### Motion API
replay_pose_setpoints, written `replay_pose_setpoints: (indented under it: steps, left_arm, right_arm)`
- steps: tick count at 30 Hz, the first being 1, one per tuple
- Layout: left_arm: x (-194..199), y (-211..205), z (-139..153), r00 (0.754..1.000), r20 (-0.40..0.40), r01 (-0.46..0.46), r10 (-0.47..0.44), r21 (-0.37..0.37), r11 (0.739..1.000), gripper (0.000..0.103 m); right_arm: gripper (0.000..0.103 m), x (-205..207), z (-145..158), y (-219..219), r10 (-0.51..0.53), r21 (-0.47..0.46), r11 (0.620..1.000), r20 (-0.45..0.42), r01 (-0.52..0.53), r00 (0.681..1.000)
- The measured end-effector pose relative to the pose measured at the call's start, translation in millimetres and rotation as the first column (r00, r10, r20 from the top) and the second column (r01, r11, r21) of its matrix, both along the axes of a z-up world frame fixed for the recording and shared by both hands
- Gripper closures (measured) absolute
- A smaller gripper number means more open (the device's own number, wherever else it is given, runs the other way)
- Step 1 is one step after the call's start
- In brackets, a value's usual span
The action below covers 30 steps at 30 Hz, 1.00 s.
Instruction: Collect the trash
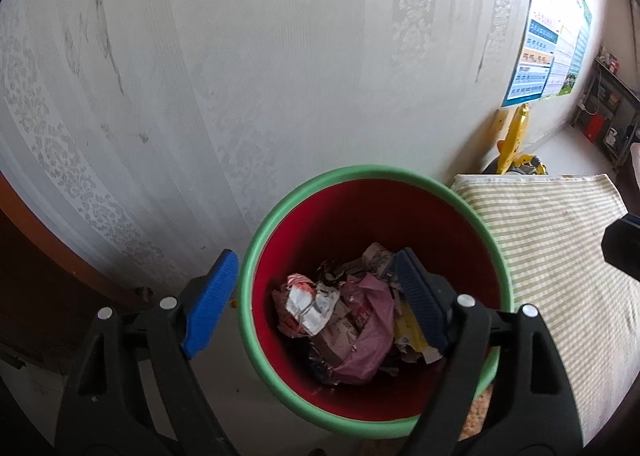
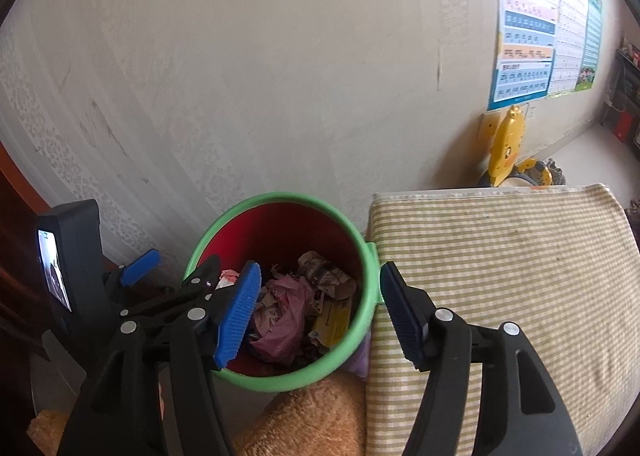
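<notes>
- Both tongs, left tongs (image 1: 316, 296) and right tongs (image 2: 320, 308), gape empty above the bin (image 1: 256, 256); the trash (image 1: 352, 316) lies inside, below them.
- Right tongs straddle the bin's rim beside the striped cushion (image 2: 500, 256); lowering could catch it and tip the bin.

Red bin (image 1: 348, 216) with green rim, green-striped cloth (image 2: 500, 256)

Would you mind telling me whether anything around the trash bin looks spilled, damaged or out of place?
Little stands out. The trash lies inside the red bin, which stands upright. A few small orange crumbs lie on the floor beside it, and the wall above bears dark scuff marks.
</notes>
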<state>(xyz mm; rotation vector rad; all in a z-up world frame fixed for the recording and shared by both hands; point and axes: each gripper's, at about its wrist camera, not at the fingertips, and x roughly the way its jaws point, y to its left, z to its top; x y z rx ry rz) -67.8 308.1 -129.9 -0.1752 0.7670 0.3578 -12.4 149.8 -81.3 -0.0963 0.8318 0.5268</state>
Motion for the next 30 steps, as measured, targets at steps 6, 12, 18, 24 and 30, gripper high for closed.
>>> replay_pose_setpoints:
  steps: [6, 12, 18, 24, 30]
  left_arm:
    - [-2, -29, 26, 0.997, 0.054, 0.05, -0.052, 0.038, 0.998, 0.015]
    - [-5, -80, 59, 0.975, 0.159, 0.149, -0.156, 0.053, 0.987, 0.005]
    - [-8, -148, 95, 0.917, 0.289, 0.263, -0.273, 0.074, 0.962, 0.005]
    - [-18, -218, 133, 0.841, 0.402, 0.338, -0.363, 0.134, 0.932, 0.005]
    - [-31, -249, 156, 0.795, 0.484, 0.334, -0.366, 0.154, 0.93, 0.005]
  right_arm:
    - [0.028, -10, 17, -44, -0.076, 0.021, 0.997, 0.053, 0.075, 0.996]
    - [0.008, -34, 48, -117, -0.237, 0.091, 0.97, 0.129, 0.226, 0.963]
    - [0.008, -63, 82, -193, -0.433, 0.147, 0.901, 0.227, 0.409, 0.872]
    - [0.008, -107, 107, -243, -0.541, 0.213, 0.84, 0.369, 0.498, 0.755]
    - [0.008, -135, 110, -284, -0.624, 0.305, 0.782, 0.397, 0.544, 0.673]
